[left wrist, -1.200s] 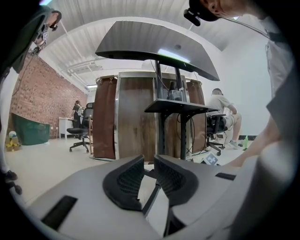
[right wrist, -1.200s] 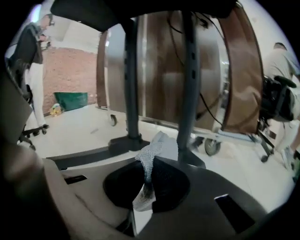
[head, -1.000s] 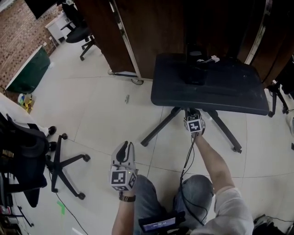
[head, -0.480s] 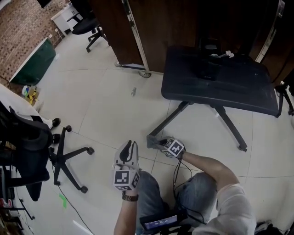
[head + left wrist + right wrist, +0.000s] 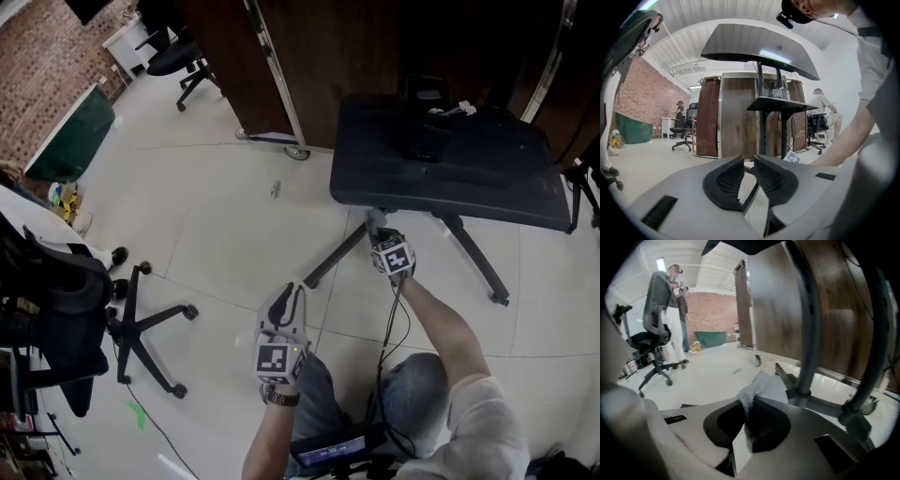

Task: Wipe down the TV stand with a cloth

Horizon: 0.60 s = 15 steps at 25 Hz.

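Under the TV stand [image 5: 450, 173] at 1 o'clock, the right gripper [image 5: 380, 230] meets the frame where the legs join, jaws clamped on the cloth [image 5: 758, 386] to rub it; half a second ago it was down at the left leg's [image 5: 328, 262] foot. Spare at 6 o'clock, the left gripper [image 5: 284, 305] is nearly closed, empty

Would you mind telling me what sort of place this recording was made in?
Probably an office or workshop space: wheeled office chairs stand on a pale tiled floor, a brick wall runs along one side, and dark wooden partitions stand behind the TV stand.
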Motion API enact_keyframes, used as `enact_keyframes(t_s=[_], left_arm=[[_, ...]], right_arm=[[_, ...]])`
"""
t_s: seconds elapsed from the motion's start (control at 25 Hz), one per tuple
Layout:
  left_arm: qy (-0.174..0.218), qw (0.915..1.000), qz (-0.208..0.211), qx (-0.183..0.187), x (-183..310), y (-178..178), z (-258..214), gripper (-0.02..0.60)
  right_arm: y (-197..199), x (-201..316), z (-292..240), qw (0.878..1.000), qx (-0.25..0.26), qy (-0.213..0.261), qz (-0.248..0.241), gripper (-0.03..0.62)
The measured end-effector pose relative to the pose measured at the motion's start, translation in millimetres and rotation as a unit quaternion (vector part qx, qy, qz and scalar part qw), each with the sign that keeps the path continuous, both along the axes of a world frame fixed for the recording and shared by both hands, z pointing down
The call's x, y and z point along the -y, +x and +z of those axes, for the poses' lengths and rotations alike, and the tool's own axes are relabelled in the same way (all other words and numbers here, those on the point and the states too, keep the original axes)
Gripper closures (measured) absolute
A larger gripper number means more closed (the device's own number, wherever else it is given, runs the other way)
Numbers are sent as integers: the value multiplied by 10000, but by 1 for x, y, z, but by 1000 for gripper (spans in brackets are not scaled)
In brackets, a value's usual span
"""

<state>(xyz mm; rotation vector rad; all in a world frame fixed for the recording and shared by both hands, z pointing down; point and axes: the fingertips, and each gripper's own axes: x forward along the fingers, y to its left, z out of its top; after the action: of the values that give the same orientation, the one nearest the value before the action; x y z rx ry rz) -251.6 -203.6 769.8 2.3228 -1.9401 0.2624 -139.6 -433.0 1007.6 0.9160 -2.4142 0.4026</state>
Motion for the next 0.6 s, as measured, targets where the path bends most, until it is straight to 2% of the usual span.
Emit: enact_keyframes(t_s=[0.08, 0.16, 0.2, 0.24, 0.28, 0.36, 0.44, 0.52, 0.6], left_arm=[[-31, 9999, 65, -84, 6, 10, 6, 506], [-90, 9998, 148, -126, 12, 18, 15, 506], [-121, 9996, 197, -136, 13, 22, 19, 506], [-145, 9995, 246, -147, 15, 25, 22, 506], [-160, 9993, 289, -158, 17, 27, 25, 506], [-180, 9990, 365, -187, 23, 35, 30, 506], [-196, 9983, 483, -247, 30, 47, 35, 506], [-204, 9971, 667, -312, 39, 64, 36, 506], [-176, 9953, 875, -371, 49, 81, 35, 506]], right_arm=[[-57, -62, 6, 9927, 152, -232, -1176, 569], [-102, -134, 7, 9699, 292, -397, -2386, 569], [-115, -159, 4, 9596, 363, -370, -2766, 569], [-120, -169, -1, 9556, 434, -268, -2903, 569], [-115, -162, -9, 9591, 487, -122, -2785, 569], [-76, -105, -19, 9804, 469, 196, -1906, 569], [-1, -32, -21, 9966, 229, 514, -600, 570], [90, 25, -23, 9946, -77, 727, 739, 569], [179, 59, -25, 9782, -306, 792, 1895, 569]])
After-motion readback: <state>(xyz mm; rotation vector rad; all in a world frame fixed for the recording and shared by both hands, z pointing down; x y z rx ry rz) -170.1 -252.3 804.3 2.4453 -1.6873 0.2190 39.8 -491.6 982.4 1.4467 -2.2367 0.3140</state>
